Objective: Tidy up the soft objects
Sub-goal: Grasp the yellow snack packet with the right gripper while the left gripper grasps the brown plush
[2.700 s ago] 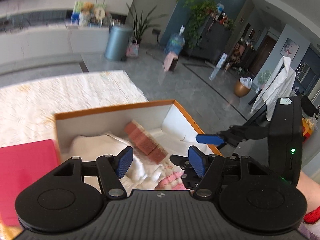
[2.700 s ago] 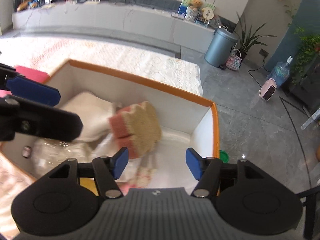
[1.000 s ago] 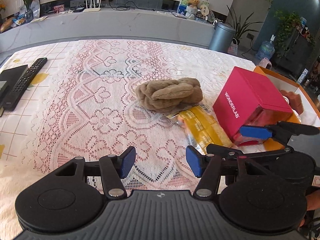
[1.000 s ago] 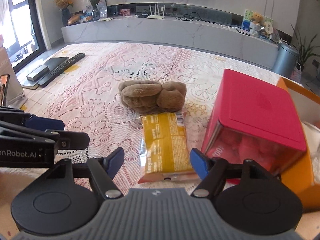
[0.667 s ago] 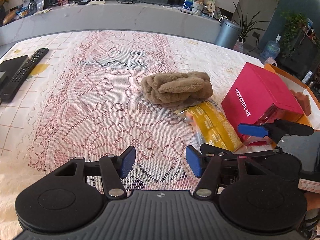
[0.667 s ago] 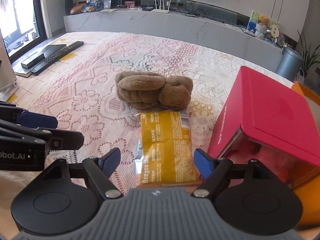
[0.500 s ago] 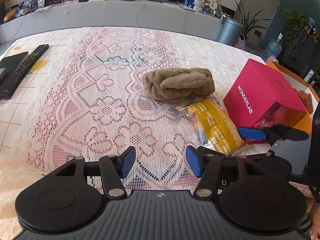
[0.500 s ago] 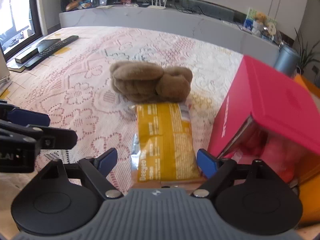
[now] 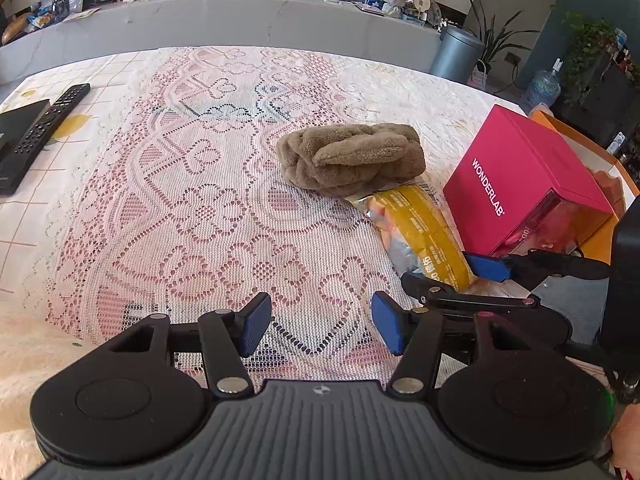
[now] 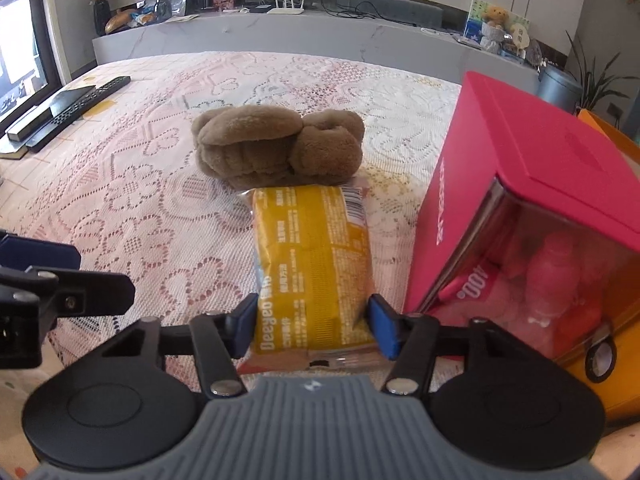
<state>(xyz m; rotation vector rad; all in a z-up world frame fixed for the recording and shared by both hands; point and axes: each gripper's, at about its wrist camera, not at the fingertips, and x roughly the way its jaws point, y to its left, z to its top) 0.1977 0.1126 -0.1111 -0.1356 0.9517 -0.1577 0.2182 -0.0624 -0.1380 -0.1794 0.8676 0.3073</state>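
Towel (image 10: 280, 146): brown plush, rolled into a lumpy bundle, lying on the lace-covered table, its near edge touching the far end of the packet.
Packet (image 10: 314, 268): yellow sealed snack wrapper, flat on the lace, lengthwise toward the towel, just beside the pink box; its near end sits between the closing right tongs (image 10: 314, 326), both pads at its sides.

**Left wrist view: gripper idle over lace cloth**

Left gripper (image 9: 321, 323) stands apart-jawed, empty, above the lace tablecloth (image 9: 180, 208). Far right: brown plush towel (image 9: 350, 159) touching yellow snack packet (image 9: 420, 236), right gripper (image 9: 452, 276) closing on its near end. Pink WONDERLAB box (image 9: 516, 176) beside it.
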